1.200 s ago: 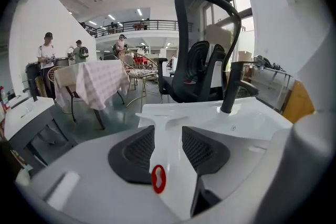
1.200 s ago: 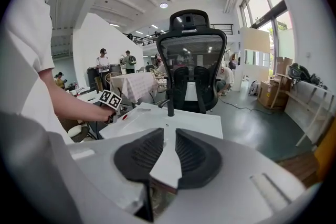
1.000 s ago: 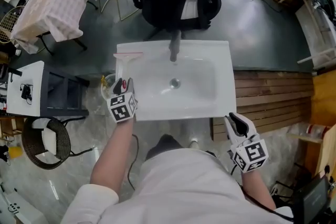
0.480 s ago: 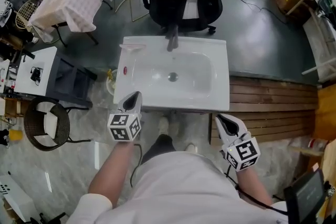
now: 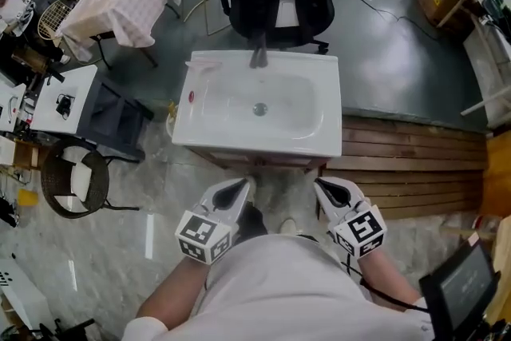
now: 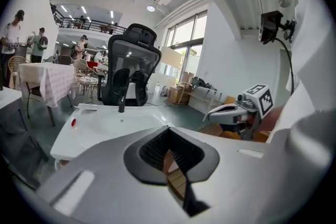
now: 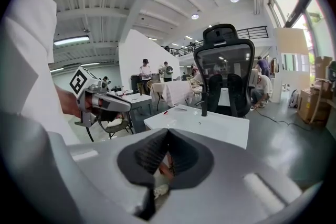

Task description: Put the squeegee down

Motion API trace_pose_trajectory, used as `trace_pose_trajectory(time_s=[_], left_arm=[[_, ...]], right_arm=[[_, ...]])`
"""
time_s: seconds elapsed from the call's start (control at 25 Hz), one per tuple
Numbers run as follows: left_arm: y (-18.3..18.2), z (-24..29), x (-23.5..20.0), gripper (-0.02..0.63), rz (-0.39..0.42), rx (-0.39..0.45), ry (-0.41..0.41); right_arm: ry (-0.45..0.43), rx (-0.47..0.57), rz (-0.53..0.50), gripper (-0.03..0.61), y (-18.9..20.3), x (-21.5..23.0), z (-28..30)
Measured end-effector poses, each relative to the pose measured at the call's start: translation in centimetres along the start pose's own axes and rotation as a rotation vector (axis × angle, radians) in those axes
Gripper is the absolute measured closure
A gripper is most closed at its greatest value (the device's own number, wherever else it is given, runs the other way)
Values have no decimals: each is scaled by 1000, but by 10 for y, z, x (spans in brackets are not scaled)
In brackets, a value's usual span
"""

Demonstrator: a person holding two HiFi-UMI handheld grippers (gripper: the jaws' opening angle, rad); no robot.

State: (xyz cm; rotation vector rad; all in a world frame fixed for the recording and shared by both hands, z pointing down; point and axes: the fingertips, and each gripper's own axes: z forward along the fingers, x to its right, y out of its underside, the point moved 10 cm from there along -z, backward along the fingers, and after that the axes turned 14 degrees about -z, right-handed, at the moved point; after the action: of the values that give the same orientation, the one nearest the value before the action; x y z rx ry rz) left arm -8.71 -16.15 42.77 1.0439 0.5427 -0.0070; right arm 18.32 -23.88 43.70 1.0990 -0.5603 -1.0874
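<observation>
Jaws closed, squeegee (image 5: 201, 66) apart on sink (image 5: 263, 141)

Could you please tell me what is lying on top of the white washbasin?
A squeegee lies along its left rim and a dark faucet stands at the back edge. The bowl holds only the drain. Nothing covers the top.

You have drawn your left gripper (image 5: 242, 186) away from the sink's (image 5: 263, 141) left rim and back to your body, and its jaws have closed on nothing. Your right gripper (image 5: 321, 188) has come in beside it. The sink now lies farther from you.
</observation>
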Motion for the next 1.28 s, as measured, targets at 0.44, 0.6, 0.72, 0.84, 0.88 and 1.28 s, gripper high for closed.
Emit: trace_pose_trajectory(time_s=[0.44, 0.6, 0.72, 0.84, 0.88, 1.28], left_arm=[[17, -10, 42, 606, 14, -3, 50], [14, -4, 44, 606, 10, -9, 59], [13, 1, 43, 606, 10, -14, 59], [10, 5, 41, 606, 15, -14, 54], [10, 5, 41, 606, 16, -14, 50], [13, -1, 31, 606, 11, -25, 21]], right_arm=[[-69, 34, -79, 575, -12, -7, -1], [-80, 33, -90, 575, -16, -8, -4], [-84, 30, -93, 575, -16, -7, -3], [-85, 30, -95, 575, -15, -5, -2], [-86, 30, -96, 577, -15, -5, -1], [-99, 31, -102, 577, -16, -12, 7]])
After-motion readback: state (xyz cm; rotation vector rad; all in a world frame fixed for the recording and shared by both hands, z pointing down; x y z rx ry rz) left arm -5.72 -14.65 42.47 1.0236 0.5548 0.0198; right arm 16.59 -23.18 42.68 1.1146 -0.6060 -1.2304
